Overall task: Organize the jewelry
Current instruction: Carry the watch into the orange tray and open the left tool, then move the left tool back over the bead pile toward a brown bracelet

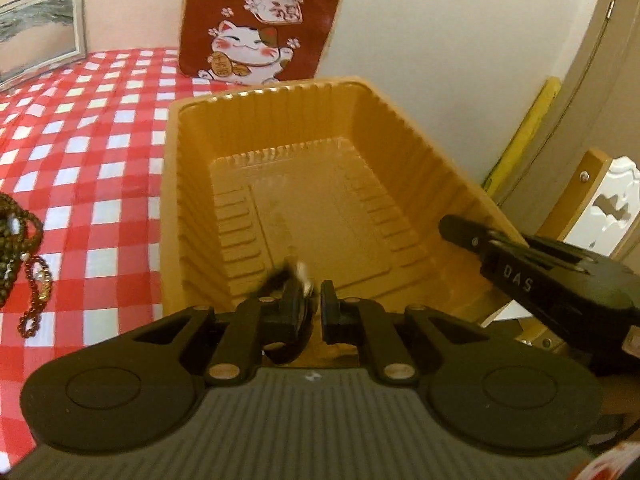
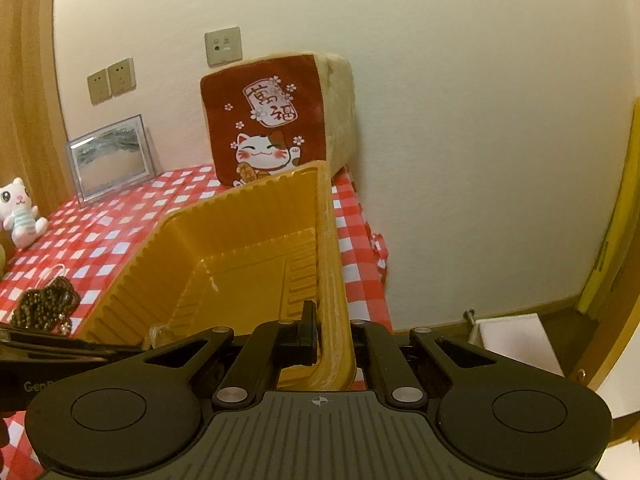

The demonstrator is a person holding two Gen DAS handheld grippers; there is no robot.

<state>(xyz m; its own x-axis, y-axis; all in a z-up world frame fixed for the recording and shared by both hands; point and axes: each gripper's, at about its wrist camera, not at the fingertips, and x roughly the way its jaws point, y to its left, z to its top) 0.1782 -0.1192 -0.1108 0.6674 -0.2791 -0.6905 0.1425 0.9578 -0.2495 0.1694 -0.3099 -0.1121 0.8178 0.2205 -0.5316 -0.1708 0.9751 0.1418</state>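
Dark ring-shaped piece [image 1: 290, 312]: hanging against the left finger of the left gripper [image 1: 311, 312], directly over the near end of the tray floor; too blurred to name more exactly.
Left gripper: jaws standing slightly apart, a narrow gap showing between the pads; the piece is lying on one pad only, so it is probably dropping free rather than being pinched.
Drop line: straight down from the fingertips into the golden ribbed plastic tray [image 1: 256, 96], whose long axis is running away from the gripper toward the lucky-cat cushion [image 1: 260, 24].
Right gripper [image 2: 329, 332]: clamping the tray's right wall near the near corner, tilting and steadying it.
Remaining jewelry: bead strands [image 1: 24, 256] lying on the checked tablecloth [image 1: 100, 128] to the tray's left, well clear of its wall, nearer the left hand.
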